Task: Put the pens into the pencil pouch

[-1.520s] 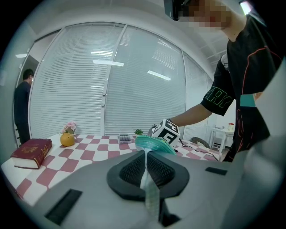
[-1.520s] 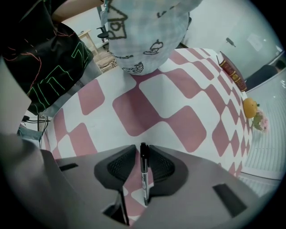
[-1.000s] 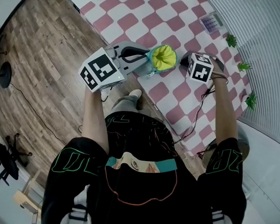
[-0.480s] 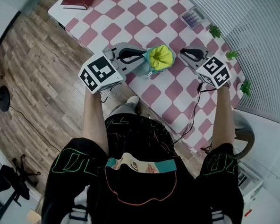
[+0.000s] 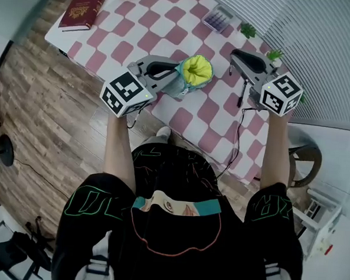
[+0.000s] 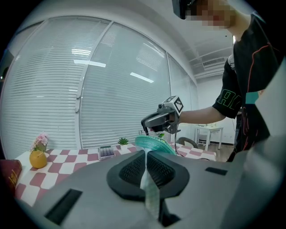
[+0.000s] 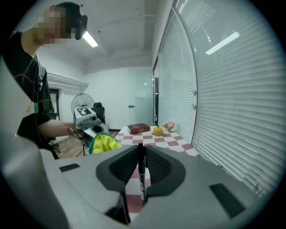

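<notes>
Right tool [image 5: 240, 56] risen from table [image 5: 170, 24], clamped on black pen [image 7: 141, 174], near pouch [image 5: 197, 70], left tool [image 5: 177, 72] pinching pouch rim.

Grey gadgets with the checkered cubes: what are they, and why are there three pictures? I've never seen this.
They are hand-held two-jaw grippers, one in each of a person's hands. The overhead picture comes from a camera on the person's head; the other two come from cameras riding on each gripper, looking along its jaws. On the checked table are a red book, an orange fruit and small plants. The left gripper pinches the rim of the open pencil pouch; the right gripper grips a black pen.
</notes>
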`<act>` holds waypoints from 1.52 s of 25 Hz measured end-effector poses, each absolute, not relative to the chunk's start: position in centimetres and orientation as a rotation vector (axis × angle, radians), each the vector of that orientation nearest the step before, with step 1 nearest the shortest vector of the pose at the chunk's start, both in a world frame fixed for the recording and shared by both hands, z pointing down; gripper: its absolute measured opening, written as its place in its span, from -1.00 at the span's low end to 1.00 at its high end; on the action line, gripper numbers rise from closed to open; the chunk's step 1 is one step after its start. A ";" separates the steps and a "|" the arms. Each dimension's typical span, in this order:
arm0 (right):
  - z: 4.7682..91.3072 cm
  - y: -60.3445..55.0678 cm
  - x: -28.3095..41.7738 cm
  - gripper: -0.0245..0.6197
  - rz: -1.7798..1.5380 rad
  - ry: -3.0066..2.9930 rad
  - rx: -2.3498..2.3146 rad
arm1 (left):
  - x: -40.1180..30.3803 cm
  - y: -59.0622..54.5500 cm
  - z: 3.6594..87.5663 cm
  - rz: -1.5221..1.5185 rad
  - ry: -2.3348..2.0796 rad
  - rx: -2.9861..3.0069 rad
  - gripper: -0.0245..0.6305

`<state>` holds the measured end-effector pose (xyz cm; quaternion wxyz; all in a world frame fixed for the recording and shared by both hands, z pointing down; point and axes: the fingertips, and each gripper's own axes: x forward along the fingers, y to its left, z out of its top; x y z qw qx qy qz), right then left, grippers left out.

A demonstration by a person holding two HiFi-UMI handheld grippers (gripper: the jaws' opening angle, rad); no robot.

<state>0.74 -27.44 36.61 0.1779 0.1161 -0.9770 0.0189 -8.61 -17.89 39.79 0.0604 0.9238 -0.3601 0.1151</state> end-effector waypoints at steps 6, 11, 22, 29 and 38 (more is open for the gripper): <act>31.2 -26.8 2.6 -0.73 0.190 -2.947 0.498 | -6.9 -18.8 40.2 0.378 -1.043 2.817 -0.90; 28.3 -26.4 4.1 -0.73 0.344 -3.058 0.642 | -5.4 -19.6 40.6 0.389 -0.977 2.842 -0.90; 26.2 -25.0 4.4 -0.73 0.469 -3.175 0.692 | -2.6 -20.3 41.3 0.415 -0.882 2.868 -0.90; 27.6 -25.1 3.1 -0.73 0.477 -3.141 0.695 | -1.5 -20.7 40.9 0.412 -0.839 2.898 -0.90; 31.5 -24.6 1.5 -0.73 0.434 -3.027 0.696 | -1.3 -20.6 40.0 0.347 -0.825 2.913 -0.90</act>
